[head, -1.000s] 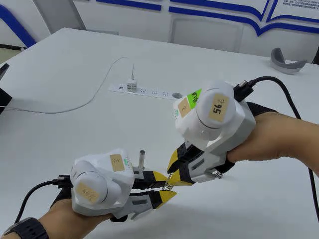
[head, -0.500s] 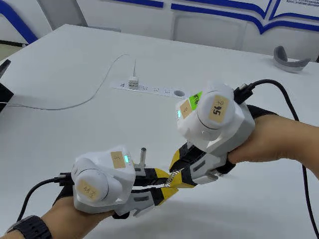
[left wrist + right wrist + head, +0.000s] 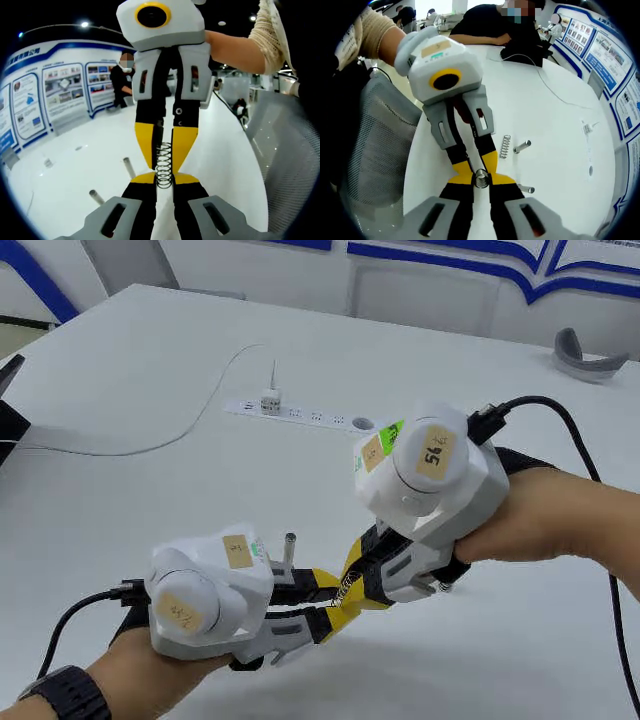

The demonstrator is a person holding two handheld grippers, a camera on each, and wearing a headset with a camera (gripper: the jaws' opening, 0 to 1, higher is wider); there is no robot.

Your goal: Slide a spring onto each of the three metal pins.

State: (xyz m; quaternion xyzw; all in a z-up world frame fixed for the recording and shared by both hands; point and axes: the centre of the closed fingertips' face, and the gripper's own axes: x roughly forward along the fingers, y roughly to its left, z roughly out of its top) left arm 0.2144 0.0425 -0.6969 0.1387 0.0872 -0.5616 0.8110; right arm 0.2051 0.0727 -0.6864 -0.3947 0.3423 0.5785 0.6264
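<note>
A small metal spring (image 3: pixel 347 588) sits between the yellow tips of both grippers, which meet tip to tip low over the white table (image 3: pixel 150 370). My left gripper (image 3: pixel 338 604) comes in from the lower left, my right gripper (image 3: pixel 351 578) from the upper right. In the left gripper view the spring (image 3: pixel 164 167) runs from my own tips (image 3: pixel 164 180) up into the right gripper's jaws. In the right gripper view its round end (image 3: pixel 481 178) sits at my tips. An upright metal pin (image 3: pixel 290 545) stands just left of the jaws. Two pins (image 3: pixel 129 167) (image 3: pixel 96 197) stand on the table.
A loose spring (image 3: pixel 505 146) lies on the table beside a pin (image 3: pixel 522 146); another pin (image 3: pixel 526 189) is nearer. A power strip (image 3: pixel 295 413) with a white cable (image 3: pixel 190 425) lies farther back. A grey curved object (image 3: pixel 590 352) rests at the far right. A mesh chair (image 3: pixel 375 150) stands beside the table.
The grippers stay tip to tip on the spring. The left gripper's jaws have edged slightly further under the right gripper's jaws. The head camera has shifted a little.
</note>
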